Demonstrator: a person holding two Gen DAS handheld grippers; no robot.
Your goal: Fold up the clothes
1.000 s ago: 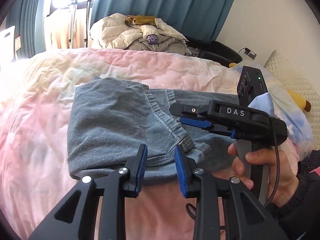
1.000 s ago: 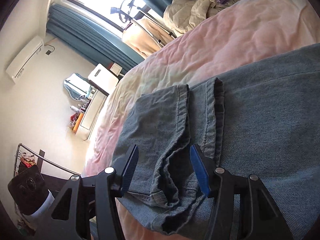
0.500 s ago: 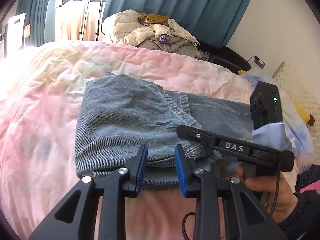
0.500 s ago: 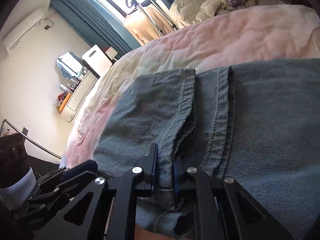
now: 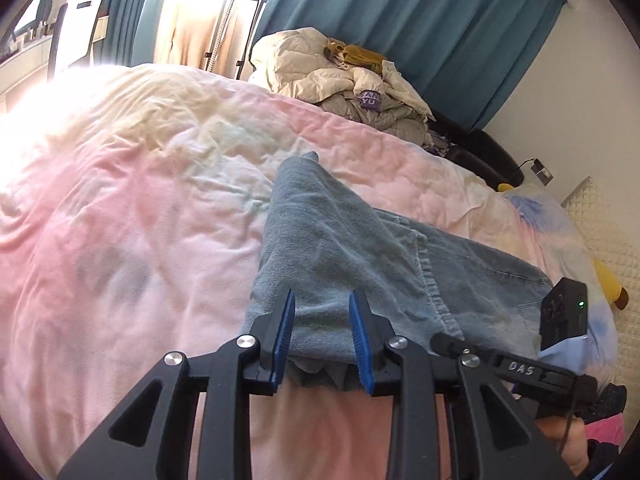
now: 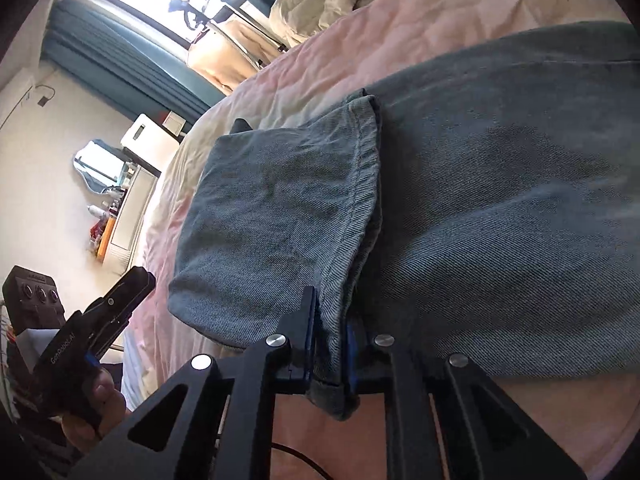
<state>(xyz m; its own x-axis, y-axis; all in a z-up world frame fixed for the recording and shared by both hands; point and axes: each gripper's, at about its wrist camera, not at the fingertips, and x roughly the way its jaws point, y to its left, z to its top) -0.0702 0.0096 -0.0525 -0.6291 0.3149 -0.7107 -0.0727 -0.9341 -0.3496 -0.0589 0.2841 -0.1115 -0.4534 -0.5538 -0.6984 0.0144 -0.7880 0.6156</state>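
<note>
Left wrist view: the jeans (image 5: 360,248) lie across the pink bed cover (image 5: 140,240), one end doubled back over the rest. The left claw (image 5: 322,344) stands with its blue pads apart, astride the near edge of the doubled denim but not pinching it. The right claw (image 5: 448,344) enters low on the right. Beyond the bed sit a heap of pale bedding (image 5: 344,76) and teal curtains (image 5: 420,28), well apart from the work.

Right wrist view: the right claw (image 6: 330,348) is clamped on the hemmed corner of the folded flap (image 6: 280,220), denim squeezed between its pads. The left claw (image 6: 124,292) shows at lower left, beside the flap's edge.

Judged from this, a fold is being carried or laid. To do it well, the left claw should close on its corner so that both corners travel level and the hem lands square on the layer beneath, without dragging the lower denim. Nothing on the bed blocks the way; the soft, rumpled cover may let the fabric creep.
</note>
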